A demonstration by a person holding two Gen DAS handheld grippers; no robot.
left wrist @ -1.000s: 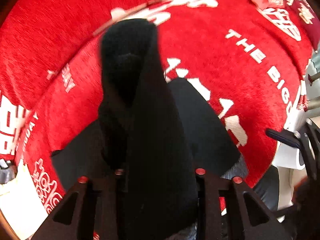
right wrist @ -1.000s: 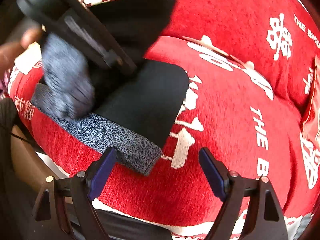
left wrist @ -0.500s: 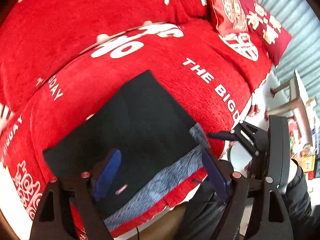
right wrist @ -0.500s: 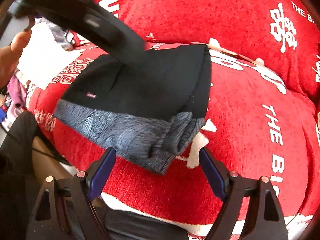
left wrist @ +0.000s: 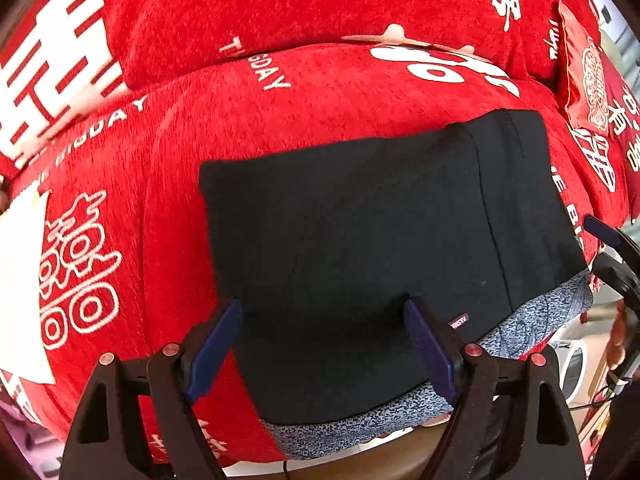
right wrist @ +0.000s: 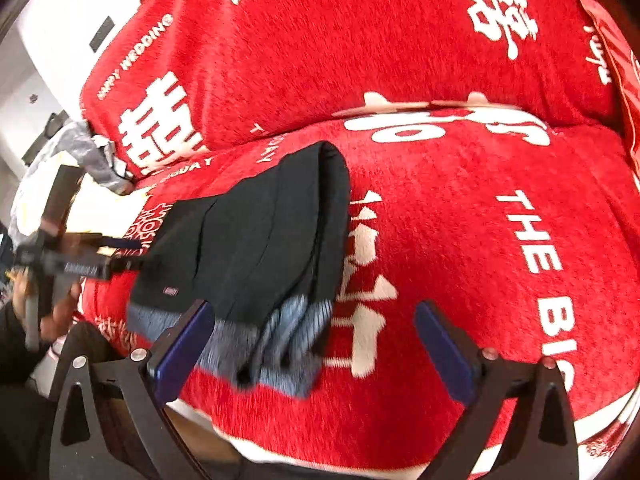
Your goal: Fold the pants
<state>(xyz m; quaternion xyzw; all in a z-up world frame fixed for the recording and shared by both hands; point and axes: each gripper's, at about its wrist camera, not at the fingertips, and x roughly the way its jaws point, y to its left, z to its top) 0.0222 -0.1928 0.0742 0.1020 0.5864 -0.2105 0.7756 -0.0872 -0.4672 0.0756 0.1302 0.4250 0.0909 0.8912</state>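
Pants (left wrist: pixel 360 248), one folded stack

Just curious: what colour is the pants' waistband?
Mottled blue-grey waistband, on black pants; clearest in the left wrist view.

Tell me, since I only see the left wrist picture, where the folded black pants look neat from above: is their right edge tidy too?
Observer: Not quite. In the right wrist view the pants show stacked layers along that edge, and the grey waistband bunches at the near corner.
Operator: Is the other claw gripping them there?
Observer: No. The right gripper is opening its jaws. The bunched corner shows in the gap, but neither pad presses it.
Operator: Any writing I can't read from here?
Observer: Yes, "HAPPY WEDDING" on the back cushion, near its left end.
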